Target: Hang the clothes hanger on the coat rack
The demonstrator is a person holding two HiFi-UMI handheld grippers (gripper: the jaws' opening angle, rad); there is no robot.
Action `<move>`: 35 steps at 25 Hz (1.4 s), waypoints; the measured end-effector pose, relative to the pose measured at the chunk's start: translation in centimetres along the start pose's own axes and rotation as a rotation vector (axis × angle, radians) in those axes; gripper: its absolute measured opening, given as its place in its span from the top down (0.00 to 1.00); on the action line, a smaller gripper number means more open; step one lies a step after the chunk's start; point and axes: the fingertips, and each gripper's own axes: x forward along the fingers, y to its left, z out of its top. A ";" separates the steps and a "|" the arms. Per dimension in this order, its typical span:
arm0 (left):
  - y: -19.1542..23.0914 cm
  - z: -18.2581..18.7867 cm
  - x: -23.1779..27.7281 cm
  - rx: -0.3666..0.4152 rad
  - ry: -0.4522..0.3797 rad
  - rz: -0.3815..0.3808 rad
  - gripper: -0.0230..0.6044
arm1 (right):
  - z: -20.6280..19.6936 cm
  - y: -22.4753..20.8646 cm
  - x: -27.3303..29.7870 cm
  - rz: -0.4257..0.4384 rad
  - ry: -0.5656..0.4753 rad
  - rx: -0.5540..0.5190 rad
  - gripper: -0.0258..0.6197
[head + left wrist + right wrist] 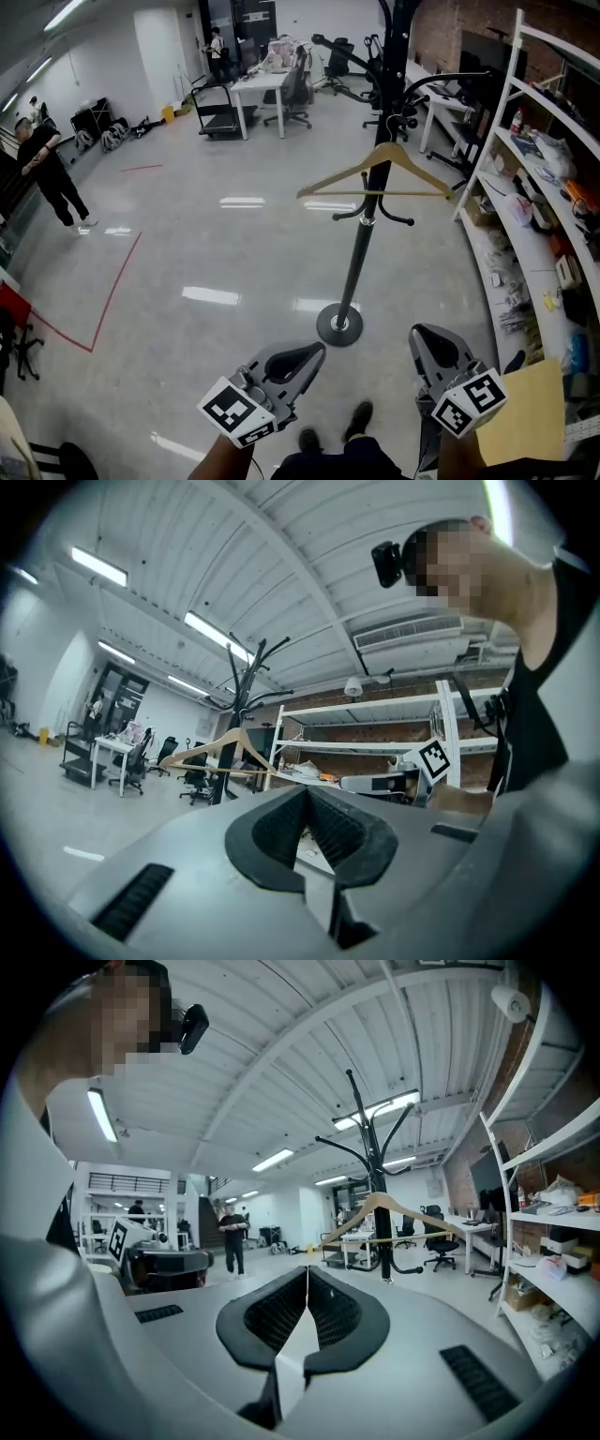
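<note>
On the coat rack (pixel 357 262), the wooden hanger (pixel 339 174) hung by its hook from one of the pegs, its bar roughly level and nothing else touching it. Both grippers sat low and well apart from it, close to the person's body. The left gripper (pixel 302 356) had its fingers pressed together on nothing, and the right gripper (pixel 433 342) was likewise closed and empty. Judged from this, the hanging step looked complete, with no part of the task left in hand. The next move seemed to call for little: at most a look to confirm the hook sat securely on its peg, with both grippers kept clear of the shelves (pixel 512 94) on the right.
</note>
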 end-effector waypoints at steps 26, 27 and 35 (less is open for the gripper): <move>-28.4 -4.7 -6.3 -0.086 0.106 0.163 0.96 | -2.3 6.8 -27.2 0.134 -0.070 0.073 0.95; -28.9 -4.6 -7.1 -0.093 0.108 0.181 0.96 | -2.3 7.2 -27.9 0.133 -0.073 0.080 0.95; -34.1 -5.1 -13.7 -0.082 0.090 0.194 0.96 | -3.1 13.1 -32.6 0.138 -0.080 0.056 0.95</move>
